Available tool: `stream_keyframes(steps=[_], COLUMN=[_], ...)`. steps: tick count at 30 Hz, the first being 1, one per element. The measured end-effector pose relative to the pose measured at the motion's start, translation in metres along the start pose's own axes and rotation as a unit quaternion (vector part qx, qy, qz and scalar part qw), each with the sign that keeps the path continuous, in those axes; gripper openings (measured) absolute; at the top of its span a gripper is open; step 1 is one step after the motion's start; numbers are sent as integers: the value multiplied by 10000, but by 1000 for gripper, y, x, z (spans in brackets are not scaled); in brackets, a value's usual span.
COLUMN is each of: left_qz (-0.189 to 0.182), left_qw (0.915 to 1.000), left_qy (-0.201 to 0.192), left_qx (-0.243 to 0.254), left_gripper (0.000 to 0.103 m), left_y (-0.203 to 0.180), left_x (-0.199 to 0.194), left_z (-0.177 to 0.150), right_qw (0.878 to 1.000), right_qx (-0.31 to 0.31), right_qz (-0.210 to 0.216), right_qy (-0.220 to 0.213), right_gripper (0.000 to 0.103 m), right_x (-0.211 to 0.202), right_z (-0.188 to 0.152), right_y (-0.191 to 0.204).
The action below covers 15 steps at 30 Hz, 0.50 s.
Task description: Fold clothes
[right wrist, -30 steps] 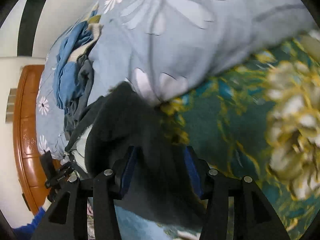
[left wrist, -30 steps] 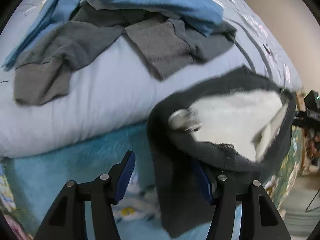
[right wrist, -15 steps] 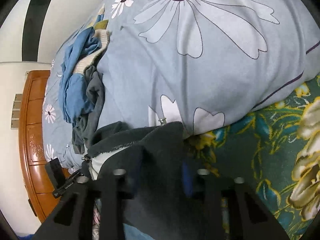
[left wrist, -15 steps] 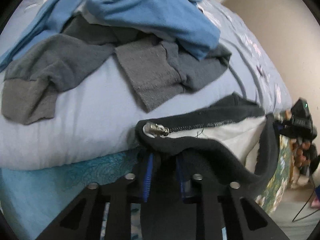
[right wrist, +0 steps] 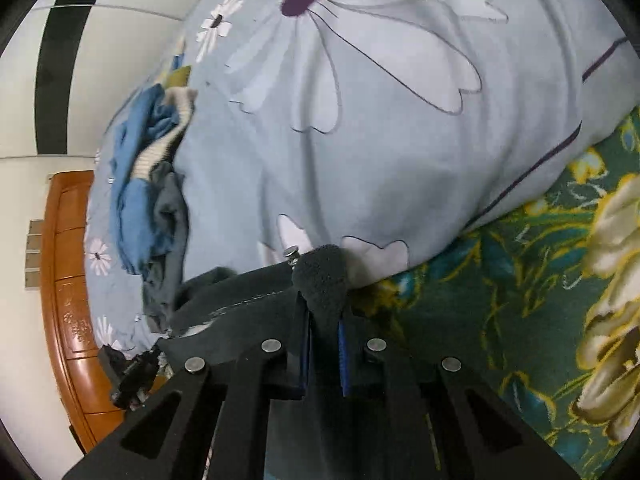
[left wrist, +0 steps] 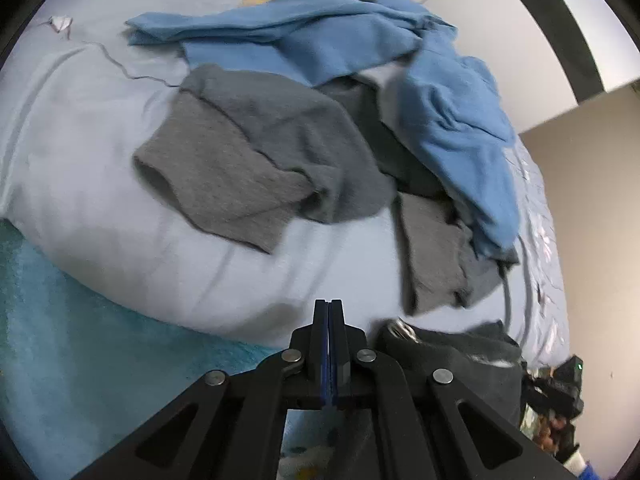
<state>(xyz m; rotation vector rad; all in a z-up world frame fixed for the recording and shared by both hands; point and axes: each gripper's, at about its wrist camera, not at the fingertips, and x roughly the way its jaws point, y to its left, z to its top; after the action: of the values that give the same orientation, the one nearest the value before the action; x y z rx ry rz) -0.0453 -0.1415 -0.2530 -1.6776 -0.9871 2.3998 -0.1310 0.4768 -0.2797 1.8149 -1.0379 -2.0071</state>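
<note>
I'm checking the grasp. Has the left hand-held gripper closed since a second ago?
Yes. The left hand-held gripper was wide open then; now its pads meet, nothing visible between them, the dark fleece jacket beside it, before the grey sweater.

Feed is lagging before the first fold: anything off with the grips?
Yes. The left gripper is shut pad to pad with no cloth visible between; the dark jacket lies beside it, so it looks like a miss. The right gripper is shut on a jacket fold.

blue top (left wrist: pixel 452 120), grey sweater (left wrist: pixel 256 168), dark, perhaps charcoal fleece (right wrist: pixel 324 276), floral duvet (right wrist: pixel 400 100).
</note>
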Motion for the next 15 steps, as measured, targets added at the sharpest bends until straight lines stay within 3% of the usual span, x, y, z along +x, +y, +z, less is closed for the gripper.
stream_keyframes(steps=[3, 5, 6, 7, 8, 10, 15], left_qz=[-257, -387, -397, -453, -552, -652, -622], left_qw=[9993, 9982, 9980, 9979, 9976, 9969, 9948], left_qy=[258, 414, 432, 404, 377, 430, 768], left_qx=[129, 190, 212, 212, 182, 46, -230], left_gripper=[5, 34, 65, 81, 84, 91, 95], left_y=[-8, -13, -15, -16, -16, -15, -8], left_x=[1, 1, 1, 1, -2, -4, 0], left_z=[-13, -25, -31, -37, -44, -56, -100], right_qw=[9999, 9995, 9992, 9989, 9985, 9980, 9994], right_qx=[-151, -305, -390, -470, -519, -546, -231], right_qz=[27, 51, 43, 44, 79, 199, 255], right_qy=[36, 43, -6, -62, -139, -261, -81], right_gripper=[13, 16, 20, 36, 59, 74, 74], right_x=[-1, -5, -8, -12, -20, -31, -54], right_z=[0, -2, -3, -5, -9, -19, -70], right_y=[-1, 2, 6, 9, 10, 9, -25])
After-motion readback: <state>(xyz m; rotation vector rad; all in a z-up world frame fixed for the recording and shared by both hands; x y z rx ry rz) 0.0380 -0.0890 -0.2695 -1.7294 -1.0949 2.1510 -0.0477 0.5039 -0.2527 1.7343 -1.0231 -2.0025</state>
